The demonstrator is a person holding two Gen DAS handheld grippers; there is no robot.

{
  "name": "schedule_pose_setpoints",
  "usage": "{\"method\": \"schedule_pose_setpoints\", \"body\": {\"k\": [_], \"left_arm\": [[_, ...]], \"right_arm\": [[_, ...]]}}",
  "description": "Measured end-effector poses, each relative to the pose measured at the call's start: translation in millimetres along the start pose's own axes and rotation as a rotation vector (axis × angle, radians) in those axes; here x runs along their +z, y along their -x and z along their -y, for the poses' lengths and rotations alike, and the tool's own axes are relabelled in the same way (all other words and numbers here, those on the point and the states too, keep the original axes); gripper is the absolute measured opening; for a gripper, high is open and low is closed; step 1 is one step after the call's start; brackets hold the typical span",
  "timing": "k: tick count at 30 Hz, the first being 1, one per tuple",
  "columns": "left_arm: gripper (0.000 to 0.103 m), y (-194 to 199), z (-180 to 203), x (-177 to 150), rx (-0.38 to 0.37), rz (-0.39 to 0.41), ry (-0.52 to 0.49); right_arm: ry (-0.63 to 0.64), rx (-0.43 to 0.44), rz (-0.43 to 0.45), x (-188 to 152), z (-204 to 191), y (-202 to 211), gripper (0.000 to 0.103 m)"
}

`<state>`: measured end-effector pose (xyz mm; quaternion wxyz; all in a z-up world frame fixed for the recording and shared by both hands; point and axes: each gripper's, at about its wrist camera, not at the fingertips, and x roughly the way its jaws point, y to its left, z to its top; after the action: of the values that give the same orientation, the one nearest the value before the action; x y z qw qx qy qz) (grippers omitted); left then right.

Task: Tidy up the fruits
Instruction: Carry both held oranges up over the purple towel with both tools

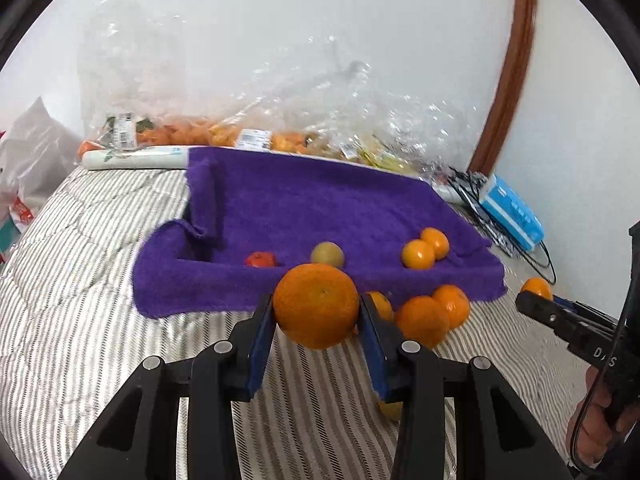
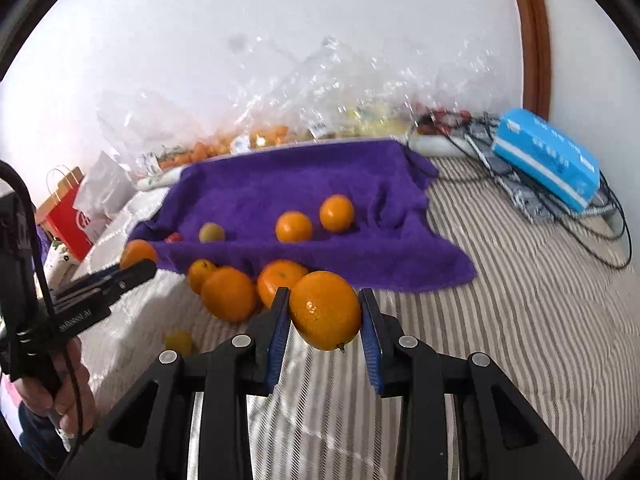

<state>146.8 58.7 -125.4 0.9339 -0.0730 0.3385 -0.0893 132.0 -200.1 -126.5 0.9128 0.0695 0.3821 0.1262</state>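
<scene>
My left gripper [image 1: 317, 312] is shut on a large orange [image 1: 316, 305], held above the striped bed before the purple towel [image 1: 320, 208]. My right gripper [image 2: 325, 312] is shut on another orange [image 2: 325, 310]; it also shows at the right edge of the left wrist view [image 1: 534, 300]. On the towel lie two small oranges [image 2: 294, 226] [image 2: 337, 213], a greenish-yellow fruit [image 2: 212, 233] and a small red fruit [image 1: 261, 259]. Three oranges [image 2: 228, 294] sit on the bed at the towel's front edge. A small yellow fruit [image 2: 179, 342] lies nearer.
Clear plastic bags of fruit [image 1: 240, 128] stand against the wall behind the towel. A blue tissue box [image 2: 548, 160] and black cables [image 2: 600, 216] lie at the right. A red paper bag [image 2: 66, 216] stands at the left. The bedcover [image 2: 520, 300] is striped.
</scene>
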Motion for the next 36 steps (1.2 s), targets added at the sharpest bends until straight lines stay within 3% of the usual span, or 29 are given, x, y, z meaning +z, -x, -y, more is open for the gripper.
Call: {"method": "schedule_pose_setpoints", "body": {"k": [6,19,32,36], "left_arm": [[0.039,10.2,-6.8,14.1,0.012,0.000,0.017],[0.039,13.1,-9.2,46.8,0.015,0.025,0.020],[0.039,-28.6,-1.4,91.1,0.041,0.049,0.016],[0.039,-49.0,-9.3,93.5,0.051,0.042,0.049]], "right_arm": [[0.022,0.037,0.031,29.3,-4.0,0.0,0.034],[0.007,0.005,0.112,78.3,11.4,4.9,0.034],[0.014,0.050,0.163,125.4,2.1,-21.4,0.034],[0.005,0.040,0.145,123.8,5.4,-42.0,0.034]]}}
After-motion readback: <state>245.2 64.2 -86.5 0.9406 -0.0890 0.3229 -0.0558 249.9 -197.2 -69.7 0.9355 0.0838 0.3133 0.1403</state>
